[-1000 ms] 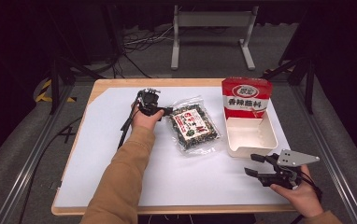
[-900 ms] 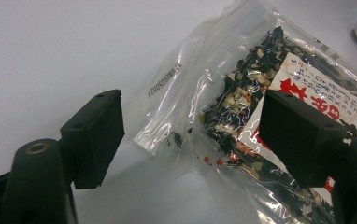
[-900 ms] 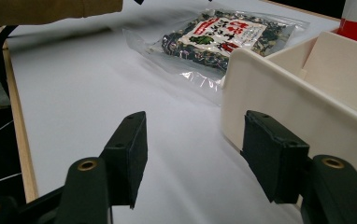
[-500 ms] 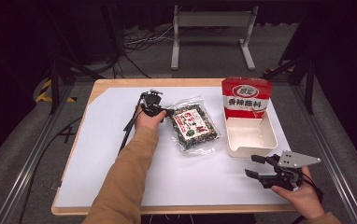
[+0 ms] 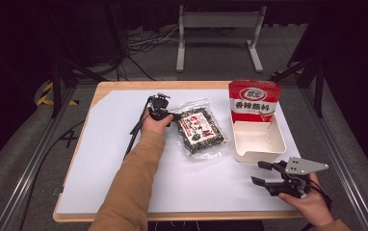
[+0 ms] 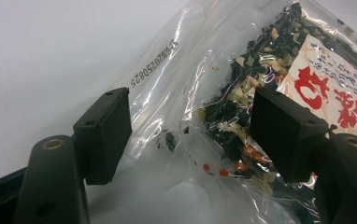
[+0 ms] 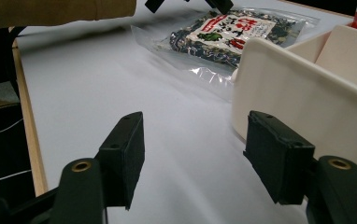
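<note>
**Fingers astride the corner of the seaweed packet**

Tabletop (image 5: 124, 183) came first in our sight, a wooden board under a white sheet. On its right half we saw a white tray (image 5: 259, 142) with a red bag (image 5: 253, 98) standing upright at its far end. Just left of the tray lay the clear packet (image 5: 199, 132) of dark dried greens with a red and white label, flat on the sheet.

We found the left gripper (image 6: 190, 133) at the packet's near-left corner, its fingers (image 6: 104, 133) released and standing either side of the plastic; the left gripper view showed no pad pressing on it. The right gripper (image 5: 264, 174) rested near the tabletop's front right edge, just before the tray. Its fingers (image 7: 123, 156) had just been opening and held nothing between them.
</note>
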`<state>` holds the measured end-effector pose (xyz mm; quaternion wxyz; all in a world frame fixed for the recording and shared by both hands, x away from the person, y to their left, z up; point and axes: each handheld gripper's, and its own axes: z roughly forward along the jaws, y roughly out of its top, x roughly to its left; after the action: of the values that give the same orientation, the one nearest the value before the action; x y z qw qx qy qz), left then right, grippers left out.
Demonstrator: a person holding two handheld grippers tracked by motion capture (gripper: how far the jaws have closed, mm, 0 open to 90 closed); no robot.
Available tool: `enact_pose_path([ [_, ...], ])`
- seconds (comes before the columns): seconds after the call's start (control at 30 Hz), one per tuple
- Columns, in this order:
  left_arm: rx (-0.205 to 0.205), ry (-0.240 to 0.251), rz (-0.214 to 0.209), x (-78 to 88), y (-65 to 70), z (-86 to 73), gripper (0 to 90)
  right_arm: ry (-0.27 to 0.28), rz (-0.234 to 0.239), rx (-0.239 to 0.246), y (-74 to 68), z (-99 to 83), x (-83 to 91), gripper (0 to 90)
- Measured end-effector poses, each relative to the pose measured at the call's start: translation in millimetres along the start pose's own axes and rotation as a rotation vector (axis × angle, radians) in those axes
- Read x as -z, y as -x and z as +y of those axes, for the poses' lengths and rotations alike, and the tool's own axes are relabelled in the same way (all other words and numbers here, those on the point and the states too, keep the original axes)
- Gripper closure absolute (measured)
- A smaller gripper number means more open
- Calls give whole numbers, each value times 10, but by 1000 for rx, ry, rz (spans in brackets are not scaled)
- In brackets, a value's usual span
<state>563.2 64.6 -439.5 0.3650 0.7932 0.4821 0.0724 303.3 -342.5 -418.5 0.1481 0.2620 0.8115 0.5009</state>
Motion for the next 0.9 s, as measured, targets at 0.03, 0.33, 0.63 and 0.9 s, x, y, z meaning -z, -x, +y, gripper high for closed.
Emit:
enact_pose_path([
  [0.03,0,3,-5,-1,0,-2,335,1,2,1,-4,2,0,377],
  [0.33,-1,8,50,-5,59,-9,454,11,4,1,-8,16,12,374],
  [0.63,-4,15,13,-2,63,-19,612,17,10,-1,-9,25,15,371],
  [0.9,-26,19,80,119,-20,62,292,9,0,-10,-1,-4,10,359],
])
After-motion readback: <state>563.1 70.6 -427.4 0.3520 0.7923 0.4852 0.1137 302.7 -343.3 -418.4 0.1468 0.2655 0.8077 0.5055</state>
